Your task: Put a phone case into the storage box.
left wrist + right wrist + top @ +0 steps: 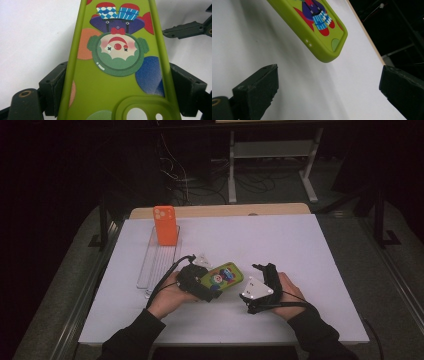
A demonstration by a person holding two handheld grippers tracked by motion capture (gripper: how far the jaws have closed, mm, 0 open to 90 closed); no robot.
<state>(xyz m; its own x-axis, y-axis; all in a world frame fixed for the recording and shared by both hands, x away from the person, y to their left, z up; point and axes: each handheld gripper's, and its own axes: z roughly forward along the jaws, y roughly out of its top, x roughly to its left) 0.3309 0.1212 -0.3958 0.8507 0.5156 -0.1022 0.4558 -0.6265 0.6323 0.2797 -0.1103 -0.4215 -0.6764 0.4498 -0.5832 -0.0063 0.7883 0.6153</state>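
My left tool (117, 82) is clamped on the long sides of the green phone case (117, 50), near its camera hole. The case sticks out above the white tabletop (300, 250). Just right of the case, my right tool (329, 82) is wide apart and holds nothing. Far behind the case, an orange phone case (165, 225) stands on a clear tray (150, 270).

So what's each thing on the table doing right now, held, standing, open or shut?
Green phone case: clamped by its long edges in the left gripper, printed side up.
Right gripper: fingers open, holding nothing.
Orange phone case: standing upright in the clear rack, untouched.
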